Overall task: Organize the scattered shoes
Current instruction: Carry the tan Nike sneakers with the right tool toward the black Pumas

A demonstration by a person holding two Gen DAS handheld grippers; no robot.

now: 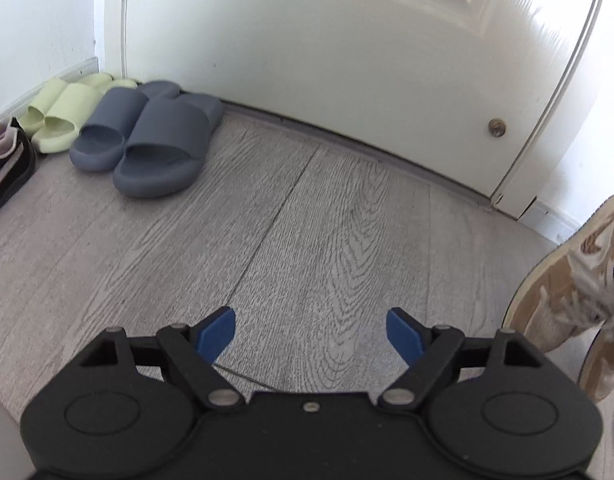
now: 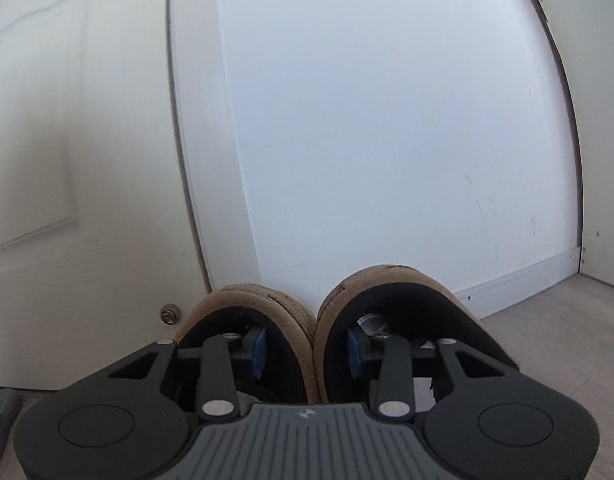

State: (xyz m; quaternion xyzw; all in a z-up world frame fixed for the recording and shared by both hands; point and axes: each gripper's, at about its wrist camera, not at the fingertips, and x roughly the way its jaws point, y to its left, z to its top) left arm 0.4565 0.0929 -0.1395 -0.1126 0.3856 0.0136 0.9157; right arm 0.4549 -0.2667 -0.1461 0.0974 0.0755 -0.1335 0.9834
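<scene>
my right gripper (image 2: 307, 350) has one blue finger (image 2: 255, 350) down inside each of the tan sneakers (image 2: 347, 300), so the two inner collar walls are pinched together between them and the pair hangs from that one hold. my left gripper (image 1: 311, 336) is empty, fingers spread wide over bare grey floor (image 1: 307, 208).

the risk, as i judge it, sits in that pinch: soft collar rims can slide, and if one wall slips the shoe drops or twists and the pair lands crooked. swinging toward the row could also knock a toe against the door (image 1: 347, 60).

in the right wrist view the heels are nearest me and the long axis runs away from me toward the white wall (image 2: 387, 120); the toes are hidden. in the left view they hang at the far right edge, apparently clear of the floor.

further off, blue slides (image 1: 147, 140), pale green slides (image 1: 67, 108) and a black sneaker (image 1: 7, 156) stand lined up against the door and wall.
</scene>
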